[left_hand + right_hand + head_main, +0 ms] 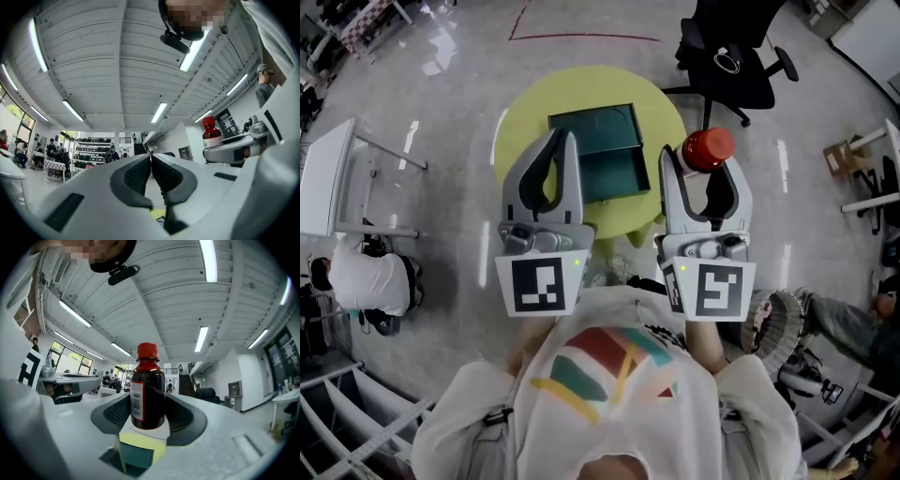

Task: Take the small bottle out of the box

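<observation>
The right gripper (pixel 149 417) squeezed the small dark glass bottle with a red cap (pixel 147 394) between its pads. It held the bottle up, out of the open dark green box (pixel 602 155) on the round yellow table (pixel 525 117), upper middle. The left gripper (pixel 151 174) was pinched closed on nothing, since it wasn't needed.

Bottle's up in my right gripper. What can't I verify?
Box inside: head view, left gripper covers its left corner; right gripper view shows only a sliver.
Label on bottle: right gripper view, print too small; head view, right gripper hides all but the cap.
Table's near edge: head view, behind both grippers.
</observation>
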Available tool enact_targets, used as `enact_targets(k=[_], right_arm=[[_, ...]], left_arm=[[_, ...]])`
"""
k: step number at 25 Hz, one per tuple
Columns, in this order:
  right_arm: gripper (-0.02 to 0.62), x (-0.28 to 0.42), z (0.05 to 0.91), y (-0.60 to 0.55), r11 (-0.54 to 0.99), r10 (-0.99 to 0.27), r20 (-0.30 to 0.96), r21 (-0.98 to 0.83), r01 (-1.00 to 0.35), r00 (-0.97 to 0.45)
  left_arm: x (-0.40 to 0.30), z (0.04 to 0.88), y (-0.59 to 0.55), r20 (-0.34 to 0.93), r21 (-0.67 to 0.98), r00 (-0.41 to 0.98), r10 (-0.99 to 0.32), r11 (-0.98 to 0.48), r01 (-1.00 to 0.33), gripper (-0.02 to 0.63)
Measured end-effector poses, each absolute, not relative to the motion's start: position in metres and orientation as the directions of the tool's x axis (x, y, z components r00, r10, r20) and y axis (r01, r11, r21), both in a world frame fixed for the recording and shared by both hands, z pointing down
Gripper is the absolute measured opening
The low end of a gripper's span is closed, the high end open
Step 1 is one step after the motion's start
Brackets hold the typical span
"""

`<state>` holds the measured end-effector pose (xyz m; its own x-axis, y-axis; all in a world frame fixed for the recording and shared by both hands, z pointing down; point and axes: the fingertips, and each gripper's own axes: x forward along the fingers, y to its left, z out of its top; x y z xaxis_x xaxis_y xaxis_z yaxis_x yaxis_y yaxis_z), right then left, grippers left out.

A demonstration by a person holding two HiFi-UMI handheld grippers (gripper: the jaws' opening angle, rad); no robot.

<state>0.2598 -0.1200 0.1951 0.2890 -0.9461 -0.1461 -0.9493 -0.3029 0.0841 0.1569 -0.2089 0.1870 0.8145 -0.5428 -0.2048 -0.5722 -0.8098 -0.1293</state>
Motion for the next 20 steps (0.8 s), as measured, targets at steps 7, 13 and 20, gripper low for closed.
enact_targets(k=[7, 13, 20], right_arm=[[0.216, 0.255, 0.201, -0.106, -0.334, -0.938, -0.134, 0.091, -0.938, 0.32], [0.216, 0.256, 0.201, -0.104, -0.344, -0.935, -0.126, 0.111, -0.932, 0.33], [0.216, 0.255, 0.206, -0.106, -0.329, -0.942, -0.111, 0.118, -0.937, 0.317]], left_arm=[[0.165, 0.184, -0.199, -0.223, -0.131, 0.829, -0.513, -0.827, -0.547, 0.021], [0.168, 0.179, -0.191, -0.238, -0.14, 0.833, -0.499, -0.831, -0.538, 0.02], [0.164, 0.181, -0.194, -0.235, -0.139, 0.823, -0.518, -0.82, -0.556, 0.02]])
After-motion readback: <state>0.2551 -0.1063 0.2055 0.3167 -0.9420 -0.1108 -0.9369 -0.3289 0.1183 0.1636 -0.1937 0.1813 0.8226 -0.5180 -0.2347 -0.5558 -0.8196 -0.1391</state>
